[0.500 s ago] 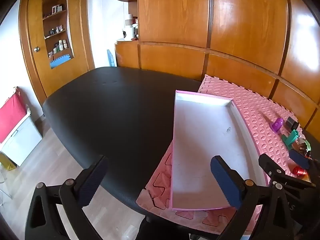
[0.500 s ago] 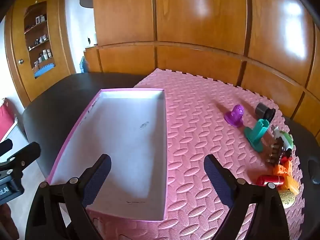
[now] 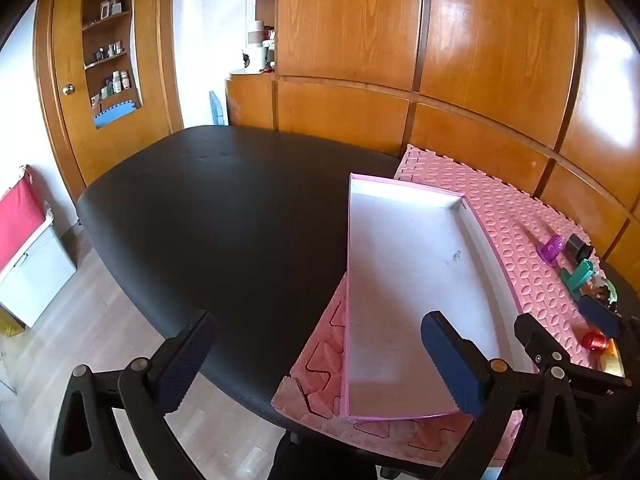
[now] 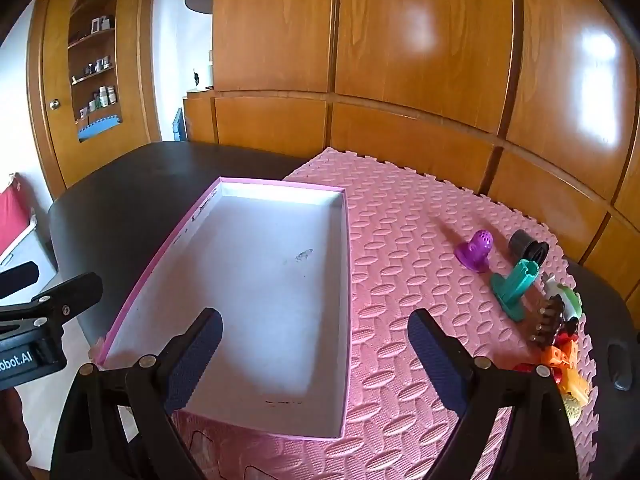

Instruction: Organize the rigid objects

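Note:
A shallow pink-rimmed white box point(image 4: 256, 280) lies empty on a pink foam mat point(image 4: 404, 240); it also shows in the left wrist view point(image 3: 408, 280). Small rigid toys lie in a row at the mat's right edge: a purple piece point(image 4: 476, 250), a dark cylinder point(image 4: 527, 249), a teal piece point(image 4: 516, 286), a brown piece point(image 4: 548, 322), a green-white piece point(image 4: 566, 298) and orange pieces point(image 4: 566, 368). My right gripper point(image 4: 316, 352) is open and empty above the box's near right rim. My left gripper point(image 3: 316, 360) is open and empty over the table's near edge, left of the box.
The mat lies on a black table point(image 3: 224, 216) that stands against wooden cabinet panels point(image 4: 400, 80). A door with shelves point(image 3: 108, 60) and a white bin with a red cover point(image 3: 24, 248) are on the left. The right gripper's arm point(image 3: 560, 356) shows beside the box.

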The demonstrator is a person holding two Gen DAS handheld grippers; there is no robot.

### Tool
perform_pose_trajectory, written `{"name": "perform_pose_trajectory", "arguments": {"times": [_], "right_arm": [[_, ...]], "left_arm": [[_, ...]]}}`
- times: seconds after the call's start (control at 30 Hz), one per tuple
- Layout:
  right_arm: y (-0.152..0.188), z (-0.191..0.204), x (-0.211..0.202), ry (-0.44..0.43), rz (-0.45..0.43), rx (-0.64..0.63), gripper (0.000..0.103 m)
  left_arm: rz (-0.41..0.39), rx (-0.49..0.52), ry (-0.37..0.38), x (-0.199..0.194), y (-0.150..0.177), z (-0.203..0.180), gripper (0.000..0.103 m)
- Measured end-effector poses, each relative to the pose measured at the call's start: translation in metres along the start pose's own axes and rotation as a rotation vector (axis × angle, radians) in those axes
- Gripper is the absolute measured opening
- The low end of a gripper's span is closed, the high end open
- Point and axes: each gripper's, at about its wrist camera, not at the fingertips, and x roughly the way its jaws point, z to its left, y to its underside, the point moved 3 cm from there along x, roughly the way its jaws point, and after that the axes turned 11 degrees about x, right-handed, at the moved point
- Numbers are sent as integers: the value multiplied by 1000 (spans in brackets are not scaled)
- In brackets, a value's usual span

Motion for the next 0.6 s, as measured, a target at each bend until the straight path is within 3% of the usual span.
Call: {"name": "perform_pose_trajectory", "arguments": {"times": [0.6], "right_arm": [[-4,-4,-4,-4,-12,-38,95]], "left_arm": [[-6,45,3,2,2,-9,103]]}}
